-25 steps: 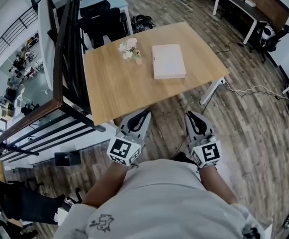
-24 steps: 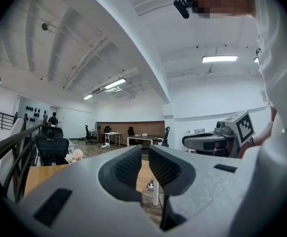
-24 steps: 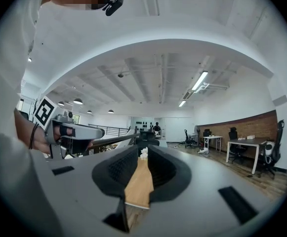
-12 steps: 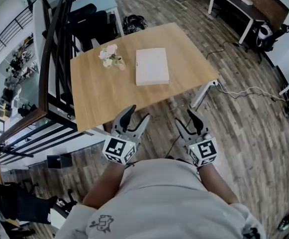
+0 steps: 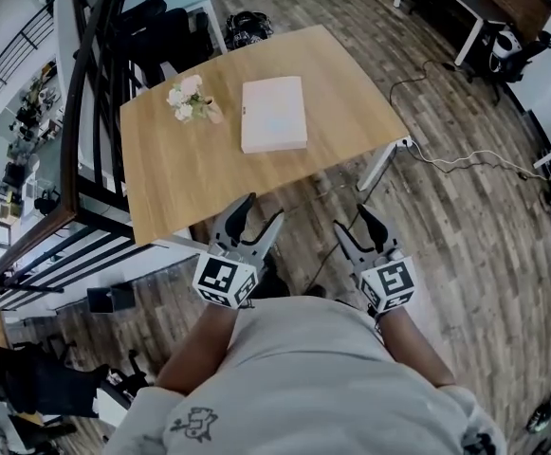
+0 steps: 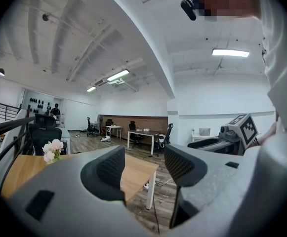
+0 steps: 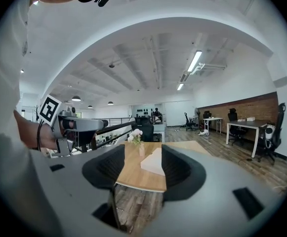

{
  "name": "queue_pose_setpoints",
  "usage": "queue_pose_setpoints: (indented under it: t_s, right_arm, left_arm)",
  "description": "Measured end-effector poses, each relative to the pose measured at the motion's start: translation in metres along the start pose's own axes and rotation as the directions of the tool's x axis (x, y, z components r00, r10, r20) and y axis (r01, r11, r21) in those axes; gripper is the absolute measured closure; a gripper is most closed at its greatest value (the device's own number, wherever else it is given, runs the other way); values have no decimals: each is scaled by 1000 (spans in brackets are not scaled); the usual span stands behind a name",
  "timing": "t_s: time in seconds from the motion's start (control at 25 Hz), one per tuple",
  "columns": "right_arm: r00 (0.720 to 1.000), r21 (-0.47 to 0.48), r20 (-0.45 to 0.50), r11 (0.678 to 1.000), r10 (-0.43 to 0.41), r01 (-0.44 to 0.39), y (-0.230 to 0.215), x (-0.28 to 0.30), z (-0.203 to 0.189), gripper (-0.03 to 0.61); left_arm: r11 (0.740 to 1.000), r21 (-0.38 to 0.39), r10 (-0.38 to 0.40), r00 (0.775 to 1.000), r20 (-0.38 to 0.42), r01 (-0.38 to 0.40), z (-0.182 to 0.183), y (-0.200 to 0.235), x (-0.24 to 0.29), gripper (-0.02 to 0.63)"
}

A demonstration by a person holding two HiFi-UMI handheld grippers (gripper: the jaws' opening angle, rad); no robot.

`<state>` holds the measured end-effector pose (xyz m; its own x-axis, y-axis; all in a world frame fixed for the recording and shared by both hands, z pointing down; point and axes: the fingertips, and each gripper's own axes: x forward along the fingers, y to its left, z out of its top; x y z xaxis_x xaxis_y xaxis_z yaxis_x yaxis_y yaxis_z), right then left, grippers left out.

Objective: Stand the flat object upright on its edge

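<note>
A flat white box (image 5: pixel 274 114) lies on its broad face near the middle of the wooden table (image 5: pixel 190 169); in the right gripper view the box (image 7: pixel 152 162) shows between the jaws, far off. My left gripper (image 5: pixel 259 214) and right gripper (image 5: pixel 354 221) hover side by side over the floor, short of the table's near edge. Both point at the table. Their jaws have just been opening and stand open with nothing between them. In the left gripper view the left gripper (image 6: pixel 143 164) frames the table's right corner (image 6: pixel 142 171).
A small vase of pale flowers (image 5: pixel 188 102) stands on the table left of the box. A black railing (image 5: pixel 85 112) runs along the left. Dark office chairs (image 5: pixel 161 31) sit behind the table. A cable (image 5: pixel 465 164) trails on the wooden floor at right.
Both grippers were shut and now stand open. They have moved towards the table, which now sits further left in the head view.
</note>
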<state>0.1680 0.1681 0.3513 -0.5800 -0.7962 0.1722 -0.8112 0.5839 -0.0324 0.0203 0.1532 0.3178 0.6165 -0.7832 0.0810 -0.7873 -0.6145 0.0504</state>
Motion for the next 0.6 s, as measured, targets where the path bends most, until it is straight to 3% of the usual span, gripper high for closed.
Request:
queue_pose_setpoints:
  t_s: [0.36, 0.6]
  right_arm:
    - [999, 24, -12, 999, -40, 40, -29, 14, -4, 336]
    - [999, 6, -14, 999, -38, 38, -43, 48, 4, 333]
  left_arm:
    - [999, -3, -44, 999, -10, 44, -3, 9, 38, 367]
    - [998, -10, -56, 998, -6, 56, -1, 41, 65, 367]
